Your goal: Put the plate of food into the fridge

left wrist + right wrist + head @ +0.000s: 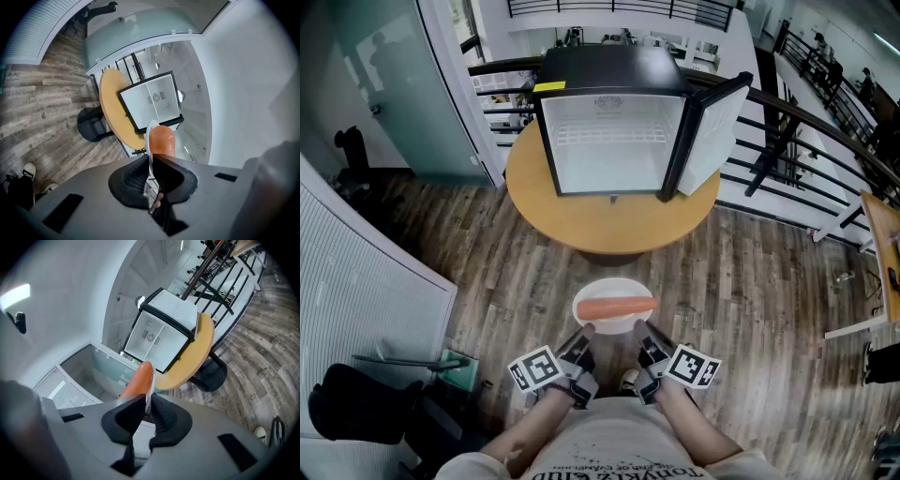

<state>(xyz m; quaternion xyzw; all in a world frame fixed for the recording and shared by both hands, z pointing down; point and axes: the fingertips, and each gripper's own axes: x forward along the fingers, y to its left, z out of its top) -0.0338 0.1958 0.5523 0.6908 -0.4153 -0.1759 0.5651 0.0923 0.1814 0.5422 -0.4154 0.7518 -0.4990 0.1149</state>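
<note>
**Clerk:** Head view, task item?

**Checker:** One plate (613,283), white, bearing one orange food piece (616,307) laid crosswise. Held above wood floor (750,281), at 6 o'clock from round table (581,225), near it but apart.

**Clerk:** Holders?

**Checker:** Two. First, left gripper (584,330), clamped on the plate rim at 7 o'clock. Second, right gripper (643,328), clamped on the rim at 5 o'clock. Behind them, left marker cube (534,367) and right marker cube (694,366).

**Clerk:** Destination?

**Checker:** One small black fridge (614,164), standing on the round table, at 12 o'clock from the plate and well apart from it. Its door (712,127) swung open toward 3 o'clock. Inside, white walls and a wire shelf (609,136) near the top.

**Clerk:** Left gripper view?

**Checker:** Jaws narrow, pinching the plate (150,140), seen edge-on between the pads. Orange food piece (162,140) just beyond, toward 12 o'clock. Open fridge (152,101) farther off at 12 o'clock, round table (112,112) at 11 o'clock.

**Clerk:** Right gripper view?

**Checker:** Same entry mirrored. Jaws narrow, closed on the plate (151,385) rim. Orange food piece (138,380) rising at 12 o'clock. Fridge (157,341) beyond, front open. Round table (192,357) at 1 o'clock.
</note>
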